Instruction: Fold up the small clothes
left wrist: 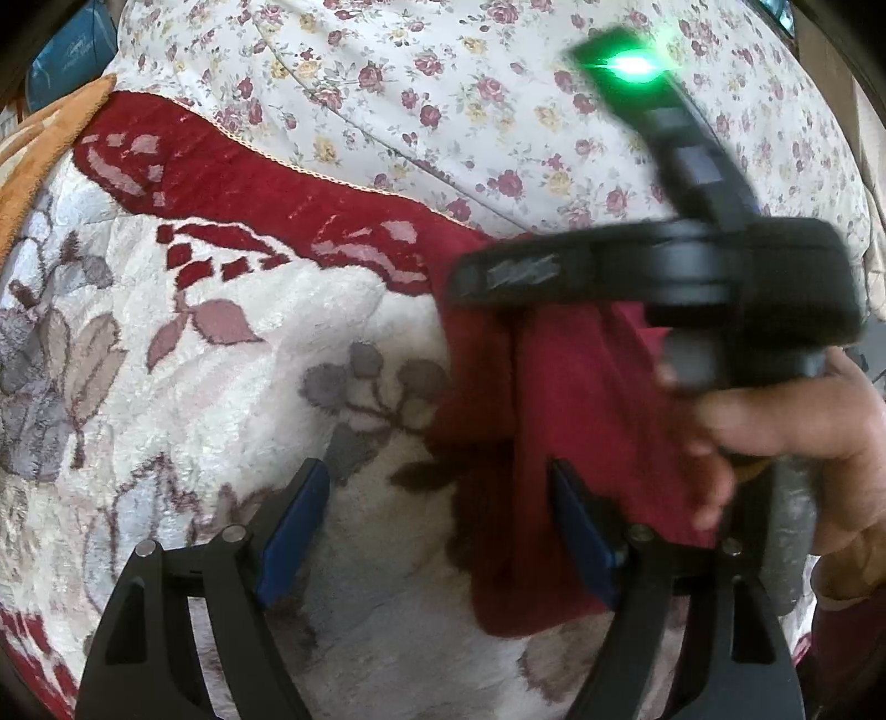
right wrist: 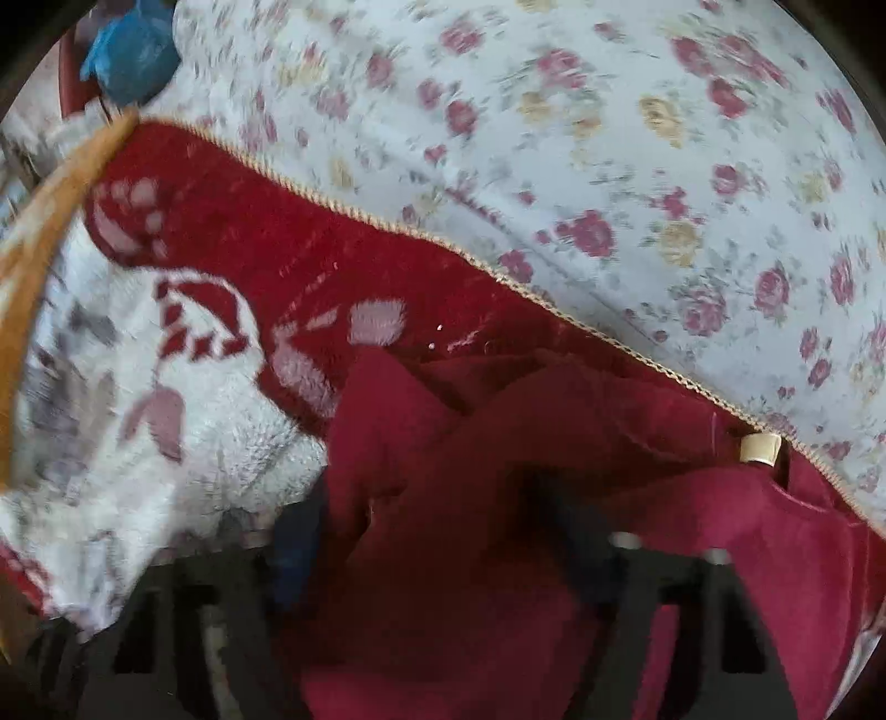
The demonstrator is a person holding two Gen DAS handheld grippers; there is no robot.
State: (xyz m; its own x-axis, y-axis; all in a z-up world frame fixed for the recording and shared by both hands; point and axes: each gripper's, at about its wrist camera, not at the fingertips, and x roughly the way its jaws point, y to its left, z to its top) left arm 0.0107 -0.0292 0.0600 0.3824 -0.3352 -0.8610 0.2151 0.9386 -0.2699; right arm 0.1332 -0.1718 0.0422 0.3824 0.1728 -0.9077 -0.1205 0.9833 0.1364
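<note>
A dark red fleece garment (right wrist: 470,454) lies bunched on a plush white-and-red blanket (right wrist: 166,443); a small cream label (right wrist: 761,447) shows at its right. In the blurred right wrist view my right gripper (right wrist: 437,543) is shut on a thick fold of it, with fabric filling the gap between the fingers. In the left wrist view the garment (left wrist: 559,421) rises off the blanket under the right gripper's black body (left wrist: 692,266), which a hand (left wrist: 803,437) holds. My left gripper (left wrist: 437,531) stands open just left of the garment's edge; only blanket and that edge lie between its blue pads (left wrist: 293,526).
A white sheet with small roses (left wrist: 443,83) covers the bed beyond the blanket's red border (left wrist: 266,183). An orange cloth (left wrist: 50,144) lies at the far left, a blue bag (right wrist: 133,50) at the top left. A green light (left wrist: 631,66) glows on the right device.
</note>
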